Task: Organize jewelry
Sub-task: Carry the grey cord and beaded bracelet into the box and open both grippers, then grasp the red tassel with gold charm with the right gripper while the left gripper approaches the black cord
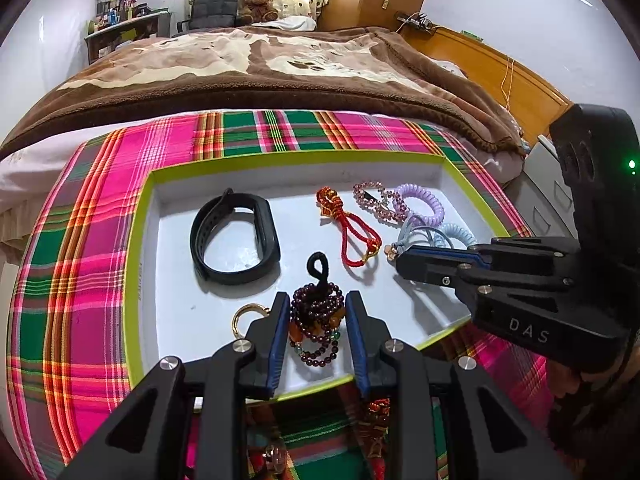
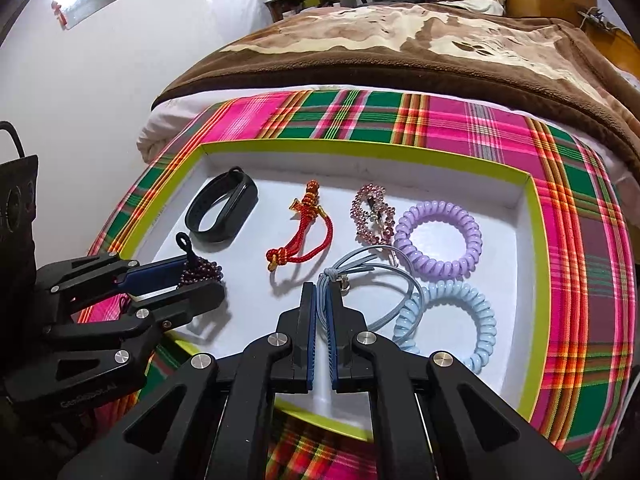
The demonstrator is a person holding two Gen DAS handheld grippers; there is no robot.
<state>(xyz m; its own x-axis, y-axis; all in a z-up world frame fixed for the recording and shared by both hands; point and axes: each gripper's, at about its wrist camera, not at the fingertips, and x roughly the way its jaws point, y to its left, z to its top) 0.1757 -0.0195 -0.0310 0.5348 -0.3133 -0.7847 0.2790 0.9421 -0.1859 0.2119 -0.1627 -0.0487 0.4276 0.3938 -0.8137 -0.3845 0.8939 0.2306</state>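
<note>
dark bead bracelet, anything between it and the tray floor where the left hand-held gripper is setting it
Nothing visible. The dark bead bracelet, held in the left hand-held gripper, hangs over bare tray floor; the gold ring lies to its left.

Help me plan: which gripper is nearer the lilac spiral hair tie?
Right. The right gripper holds grey cords beside the lilac spiral hair tie; the left gripper sits across the tray.

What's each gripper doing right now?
Left gripper: closed on the bead bracelet.
Right gripper: shut on the grey hair tie.

Garnet bead bracelet (image 1: 318,322) bunched, grey-blue elastic cord (image 2: 362,280) looped, inside tray (image 1: 256,158).
</note>
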